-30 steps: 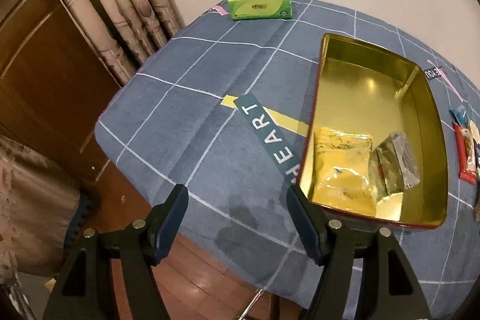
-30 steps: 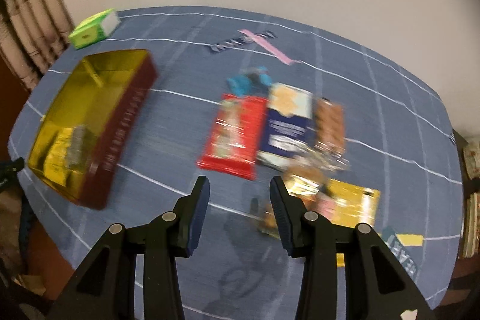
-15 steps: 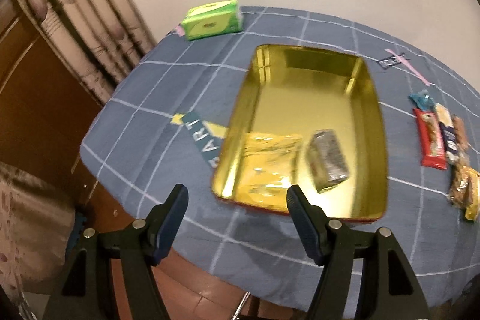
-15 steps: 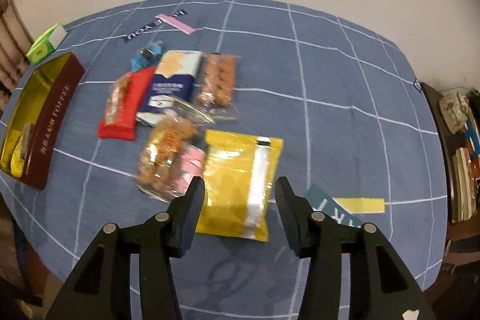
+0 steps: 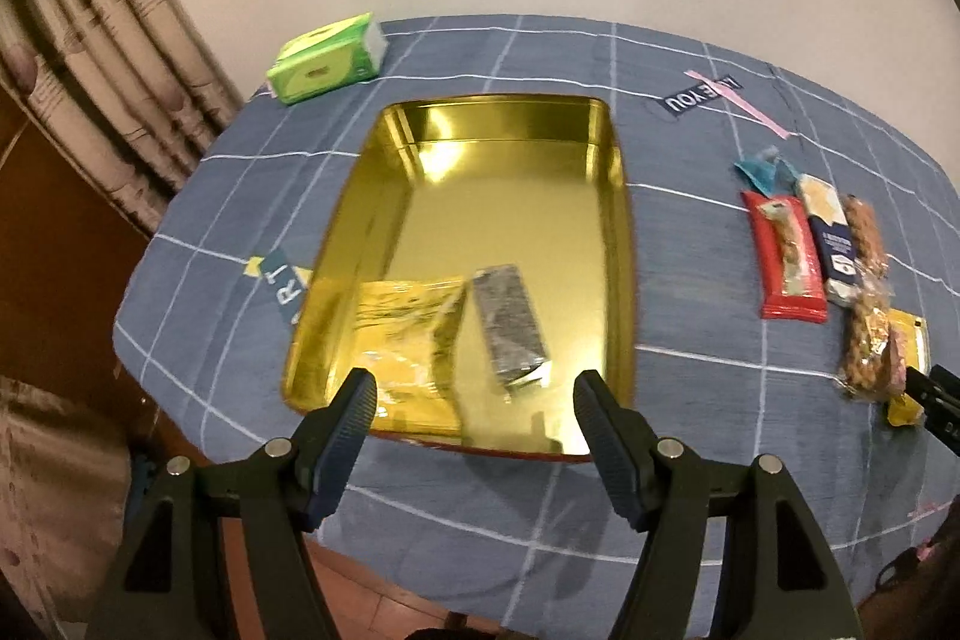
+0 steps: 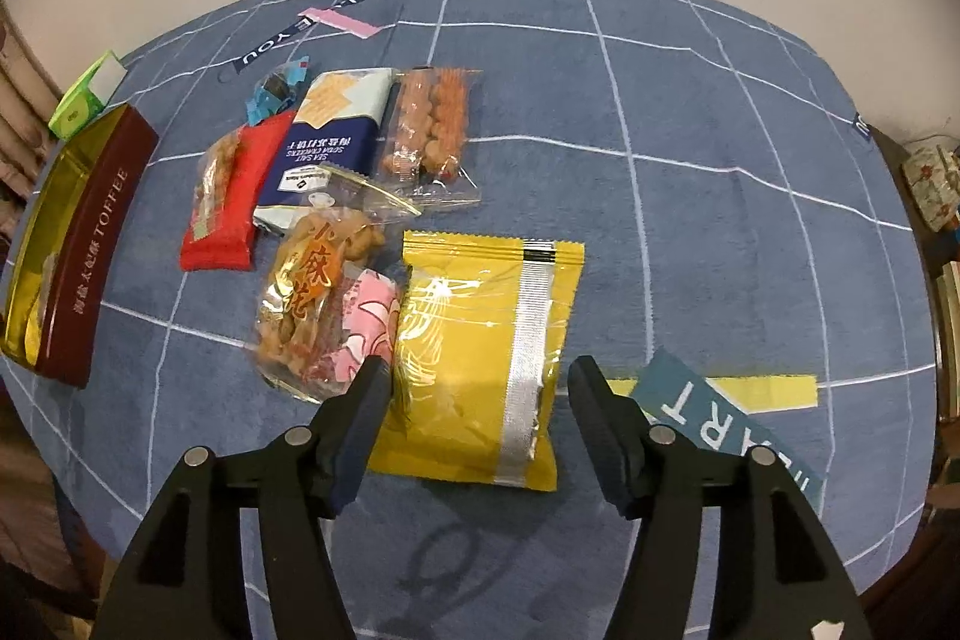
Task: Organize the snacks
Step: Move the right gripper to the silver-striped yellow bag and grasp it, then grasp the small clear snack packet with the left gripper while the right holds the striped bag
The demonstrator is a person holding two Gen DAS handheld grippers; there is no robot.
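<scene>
Just below the right hand-held gripper (image 6: 474, 388), the yellow snack packet (image 6: 480, 358)

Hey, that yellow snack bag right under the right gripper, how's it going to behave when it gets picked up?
The yellow bag looks puffy and crinkled, so probably light and crushable. Its glossy film may slip between the pads. Held by one edge it will likely sag, since it is a soft pouch. The right gripper has just been opening over it, not pinching.

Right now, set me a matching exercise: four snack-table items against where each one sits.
Items:
1. silver packet
2. green tissue pack
3. yellow bag
4. red bar

Places:
A. between the right claw's open fingers
B. inside the gold tin
C. far corner, by the curtain
D. beside the blue cracker pack

Pairs: 1-B, 2-C, 3-A, 4-D
</scene>
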